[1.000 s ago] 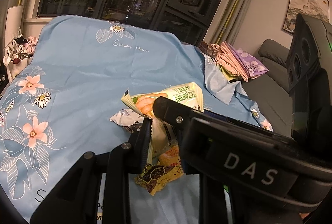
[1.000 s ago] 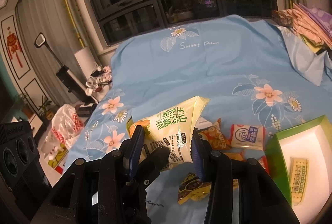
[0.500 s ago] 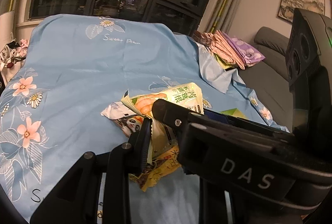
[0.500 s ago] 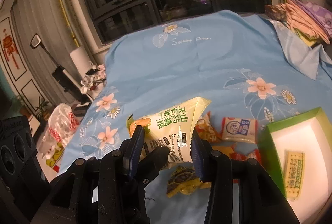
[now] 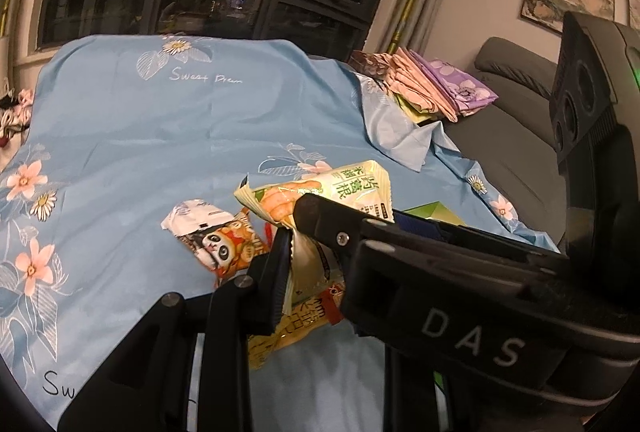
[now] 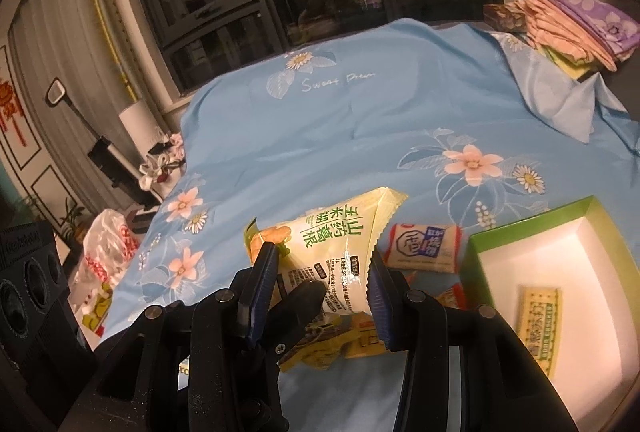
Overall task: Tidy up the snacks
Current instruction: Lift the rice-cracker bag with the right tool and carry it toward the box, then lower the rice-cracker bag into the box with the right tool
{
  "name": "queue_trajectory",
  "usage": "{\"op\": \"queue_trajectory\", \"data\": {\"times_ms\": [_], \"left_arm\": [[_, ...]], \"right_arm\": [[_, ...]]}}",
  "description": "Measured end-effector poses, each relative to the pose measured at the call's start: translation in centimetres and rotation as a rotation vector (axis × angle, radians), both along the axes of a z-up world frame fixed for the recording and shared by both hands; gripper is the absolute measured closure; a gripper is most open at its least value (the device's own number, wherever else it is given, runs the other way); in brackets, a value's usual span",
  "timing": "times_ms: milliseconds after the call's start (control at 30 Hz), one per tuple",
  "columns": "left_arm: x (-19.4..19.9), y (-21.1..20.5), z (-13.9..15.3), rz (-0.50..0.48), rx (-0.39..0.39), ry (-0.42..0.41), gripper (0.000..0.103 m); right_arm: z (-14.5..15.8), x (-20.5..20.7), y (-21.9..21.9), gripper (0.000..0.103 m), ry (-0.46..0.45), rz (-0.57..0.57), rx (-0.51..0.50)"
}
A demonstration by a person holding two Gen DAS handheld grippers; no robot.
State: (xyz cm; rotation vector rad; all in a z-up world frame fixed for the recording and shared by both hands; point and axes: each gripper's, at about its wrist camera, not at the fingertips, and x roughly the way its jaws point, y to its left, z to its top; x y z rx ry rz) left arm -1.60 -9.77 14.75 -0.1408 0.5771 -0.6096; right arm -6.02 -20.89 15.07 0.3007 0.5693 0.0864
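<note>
A pale yellow-green snack packet [image 6: 336, 252] with green lettering hangs above the blue flowered cloth [image 6: 360, 136], held between both grippers. My right gripper [image 6: 320, 282] is shut on its lower half, a blue pad on each side. My left gripper [image 5: 294, 252] is shut on the packet's [image 5: 344, 188] crimped bottom edge. Its one black finger [image 6: 304, 296] shows in the right wrist view; in its own view the right gripper's body hides the other. A green box [image 6: 528, 228] with a white inside lies to the right, a yellow bar [image 6: 538, 320] in it.
Loose snacks lie under the held packet: a panda packet [image 5: 216, 248], a white-and-red packet [image 6: 424, 246], yellow packets [image 5: 288, 324]. Folded cloths [image 6: 560, 20] are stacked at the far right corner. A grey sofa [image 5: 500, 104] stands past the right edge, a plastic bag [image 6: 104, 244] off the left.
Both grippers have carried the packet to the right together; the green box now sits nearer the middle of the right wrist view, and the panda packet has come into sight on the left.
</note>
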Motion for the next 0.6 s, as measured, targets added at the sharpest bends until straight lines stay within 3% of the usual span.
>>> {"op": "queue_trajectory", "data": {"times_ms": [600], "left_arm": [[-0.6, -5.1, 1.6, -0.085, 0.053, -0.077, 0.08]], "right_arm": [[0.8, -2.5, -5.1, 0.057, -0.069, -0.079, 0.06]]}}
